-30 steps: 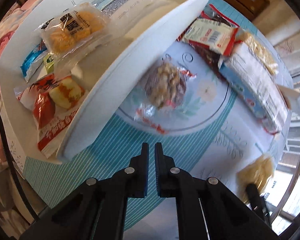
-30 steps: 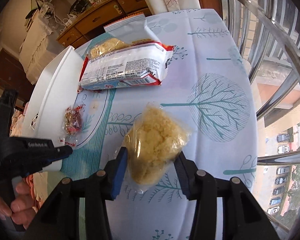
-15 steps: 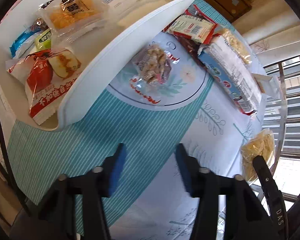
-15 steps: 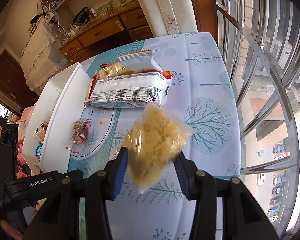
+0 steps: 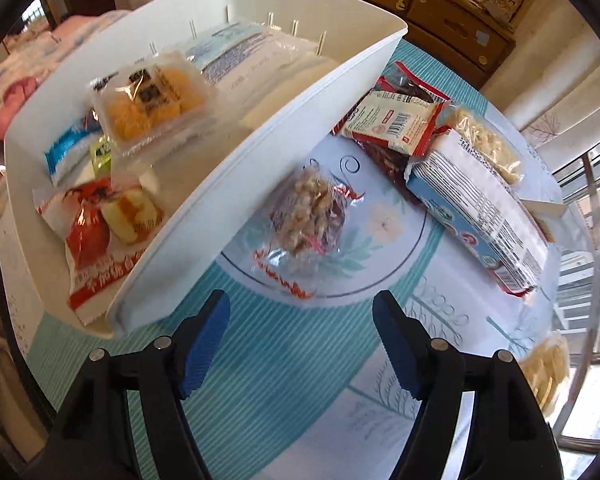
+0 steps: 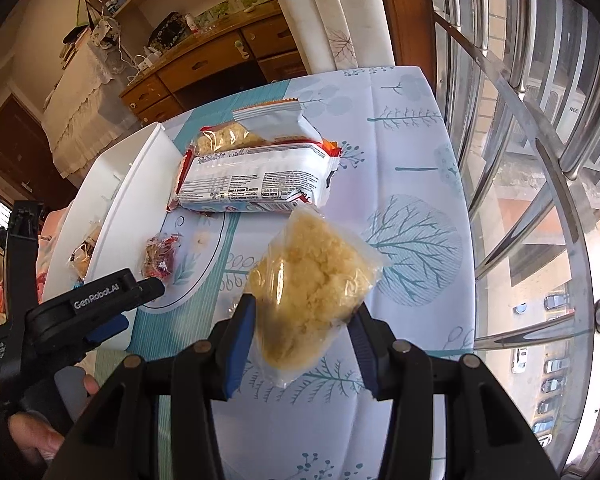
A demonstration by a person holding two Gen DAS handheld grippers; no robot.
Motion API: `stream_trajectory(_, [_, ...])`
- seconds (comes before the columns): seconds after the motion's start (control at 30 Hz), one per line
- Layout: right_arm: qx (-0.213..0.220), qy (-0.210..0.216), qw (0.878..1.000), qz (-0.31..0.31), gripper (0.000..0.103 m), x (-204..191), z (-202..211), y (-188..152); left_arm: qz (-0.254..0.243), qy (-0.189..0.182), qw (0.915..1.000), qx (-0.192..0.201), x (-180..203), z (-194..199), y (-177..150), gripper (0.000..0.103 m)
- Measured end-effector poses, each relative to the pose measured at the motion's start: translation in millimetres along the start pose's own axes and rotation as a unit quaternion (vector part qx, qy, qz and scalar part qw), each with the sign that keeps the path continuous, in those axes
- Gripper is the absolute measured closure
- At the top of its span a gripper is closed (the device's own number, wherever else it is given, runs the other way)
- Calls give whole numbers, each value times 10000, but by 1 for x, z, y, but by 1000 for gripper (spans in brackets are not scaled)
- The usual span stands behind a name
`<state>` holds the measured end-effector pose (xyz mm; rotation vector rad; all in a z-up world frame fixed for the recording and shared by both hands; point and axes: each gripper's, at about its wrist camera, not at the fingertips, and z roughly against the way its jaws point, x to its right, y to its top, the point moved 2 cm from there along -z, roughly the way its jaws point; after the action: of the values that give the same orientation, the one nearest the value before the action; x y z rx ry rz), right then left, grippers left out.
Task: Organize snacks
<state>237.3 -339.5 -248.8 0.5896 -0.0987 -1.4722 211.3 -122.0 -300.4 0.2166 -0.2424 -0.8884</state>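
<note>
My left gripper (image 5: 302, 338) hangs over the tablecloth, its jaws opening with nothing between them. Just ahead of it lies a small clear-wrapped nut snack (image 5: 308, 216), also seen as the nut snack (image 6: 160, 256) in the right wrist view. A white bin (image 5: 260, 152) to the left holds several packets, among them a yellow cake pack (image 5: 148, 104) and a red-and-white packet (image 5: 100, 236). My right gripper (image 6: 302, 342) is shut on a clear bag of yellow crumbly snack (image 6: 312, 292), held above the table. The left gripper (image 6: 112, 308) shows at that view's left.
A long white-and-blue biscuit pack (image 5: 476, 208) and a red-edged packet (image 5: 392, 120) lie on the table beyond the nut snack; the biscuit pack (image 6: 256, 180) also shows from the right. A metal window railing (image 6: 532, 128) borders the table's right side. A wooden dresser (image 6: 212, 60) stands behind.
The left gripper's jaws went from shut to wide apart, and its view tilted back toward the bin and nut snack. The right gripper lifted slightly, still holding the yellow bag.
</note>
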Motion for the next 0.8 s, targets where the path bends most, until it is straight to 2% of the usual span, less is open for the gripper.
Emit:
stream_trajectory(0.2, [-18,15,10000,-90,57,7,1,0,-340,643,9971,207,19,-14,6,30])
stream_trajectory(0.33, [-42,9,9999,-161,57,11,-1,0,-685,1011,9909,560,33,-15,12,30])
stream_trajectory(0.53, [-58,26,9997,-216,57,15,-2,1,-812,1135,9878,696,48,-24,27,30])
stream_trajectory(0.67, [-44,39,9997,-242,57,17,-2,1,-853,1350,9841,774,47,-28,32,30])
stream_trajectory(0.8, [-36,36,9996,-270,57,19,-1,2,-972,1447,9822,704,58,-43,36,29])
